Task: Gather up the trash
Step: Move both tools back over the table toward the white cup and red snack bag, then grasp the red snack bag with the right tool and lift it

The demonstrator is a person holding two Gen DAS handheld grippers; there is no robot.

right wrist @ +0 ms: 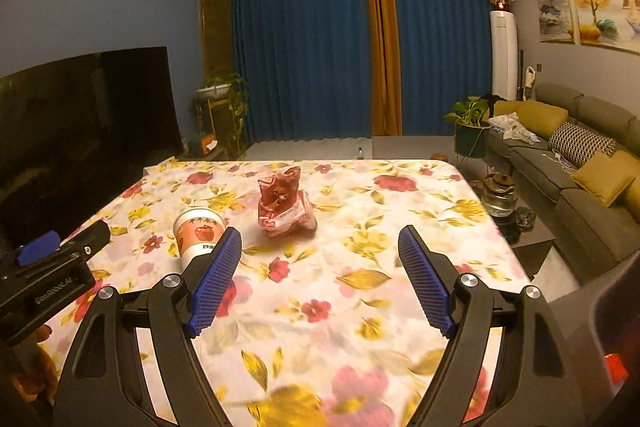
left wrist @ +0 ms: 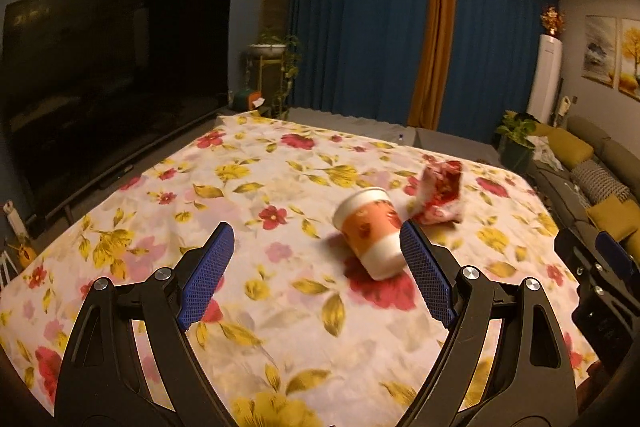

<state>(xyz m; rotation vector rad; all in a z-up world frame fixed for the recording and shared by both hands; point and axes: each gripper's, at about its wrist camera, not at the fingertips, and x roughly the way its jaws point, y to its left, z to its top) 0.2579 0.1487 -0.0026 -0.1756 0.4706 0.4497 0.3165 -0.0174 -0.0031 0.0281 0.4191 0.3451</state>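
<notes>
Floral cloth covers the worktop (right wrist: 400, 219). Paper cup (left wrist: 370, 231) upright beside crumpled red wrapper (right wrist: 284, 207), cup base partly hidden. Left gripper (left wrist: 316, 267) and right gripper (right wrist: 320, 267) both wide, empty.

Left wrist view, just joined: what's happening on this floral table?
Both grippers are open and holding nothing. The left gripper hovers near the upright orange-and-white paper cup on the floral tablecloth. The crumpled red-and-white wrapper lies just beyond the cup, ahead of the right gripper. Nothing collected yet.
</notes>
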